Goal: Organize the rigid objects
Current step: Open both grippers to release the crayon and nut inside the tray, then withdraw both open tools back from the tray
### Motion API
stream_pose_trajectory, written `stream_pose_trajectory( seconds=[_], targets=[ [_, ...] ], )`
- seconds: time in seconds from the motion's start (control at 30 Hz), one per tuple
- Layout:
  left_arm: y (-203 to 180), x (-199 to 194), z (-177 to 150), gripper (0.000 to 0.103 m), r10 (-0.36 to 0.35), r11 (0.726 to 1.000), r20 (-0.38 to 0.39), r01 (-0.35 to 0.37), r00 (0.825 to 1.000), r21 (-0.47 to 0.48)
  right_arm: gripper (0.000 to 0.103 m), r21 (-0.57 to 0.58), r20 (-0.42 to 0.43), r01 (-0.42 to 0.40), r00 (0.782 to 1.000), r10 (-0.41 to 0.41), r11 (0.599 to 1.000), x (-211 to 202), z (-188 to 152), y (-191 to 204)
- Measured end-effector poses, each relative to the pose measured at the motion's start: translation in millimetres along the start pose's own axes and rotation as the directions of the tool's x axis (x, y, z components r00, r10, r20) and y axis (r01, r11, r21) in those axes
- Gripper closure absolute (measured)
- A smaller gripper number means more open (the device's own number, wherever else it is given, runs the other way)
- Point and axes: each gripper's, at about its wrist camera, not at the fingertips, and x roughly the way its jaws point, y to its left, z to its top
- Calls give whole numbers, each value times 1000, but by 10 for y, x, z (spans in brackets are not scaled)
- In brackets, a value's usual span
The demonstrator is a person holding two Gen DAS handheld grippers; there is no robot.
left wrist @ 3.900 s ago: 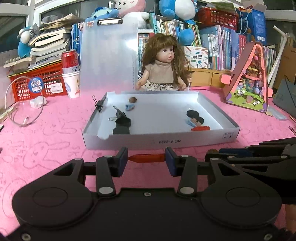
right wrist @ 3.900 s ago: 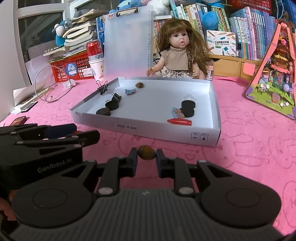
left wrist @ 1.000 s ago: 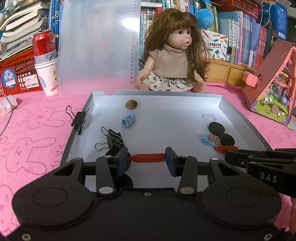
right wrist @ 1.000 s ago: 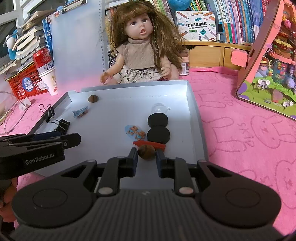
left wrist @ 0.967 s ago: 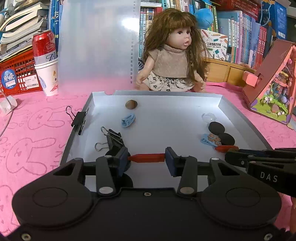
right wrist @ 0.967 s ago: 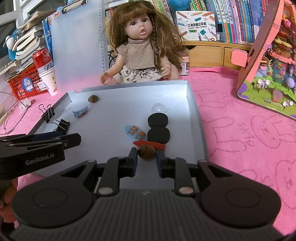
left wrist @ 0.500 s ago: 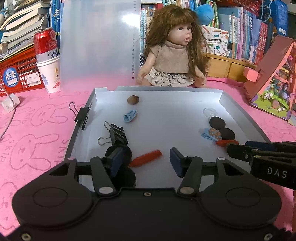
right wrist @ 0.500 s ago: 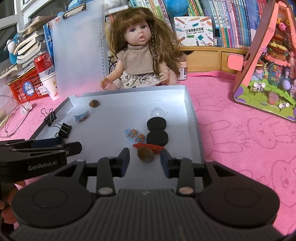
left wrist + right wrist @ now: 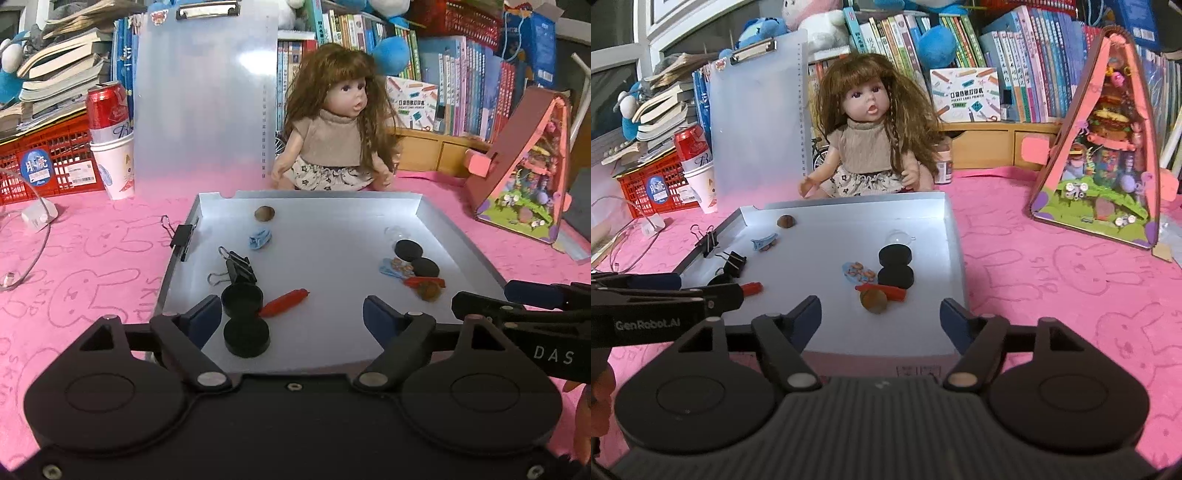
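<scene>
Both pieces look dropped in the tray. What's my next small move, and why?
Probably lift both grippers back clear of the tray. The red piece and brown nut lie loose on its floor, with the left gripper and right gripper jaws opening around nothing.

both tongs, opening, have dropped the red piece (image 9: 283,302) and nut (image 9: 874,300) into the tray (image 9: 332,195).
</scene>
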Motion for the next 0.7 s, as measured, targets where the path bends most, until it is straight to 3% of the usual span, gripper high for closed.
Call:
stream_pose_trajectory(
  seconds=[0.7],
  targets=[
    [103, -324, -265, 19, 11, 1000, 2, -11, 1000, -20, 16, -7, 12, 21, 1000, -21, 1000, -191, -181, 98]
  ],
)
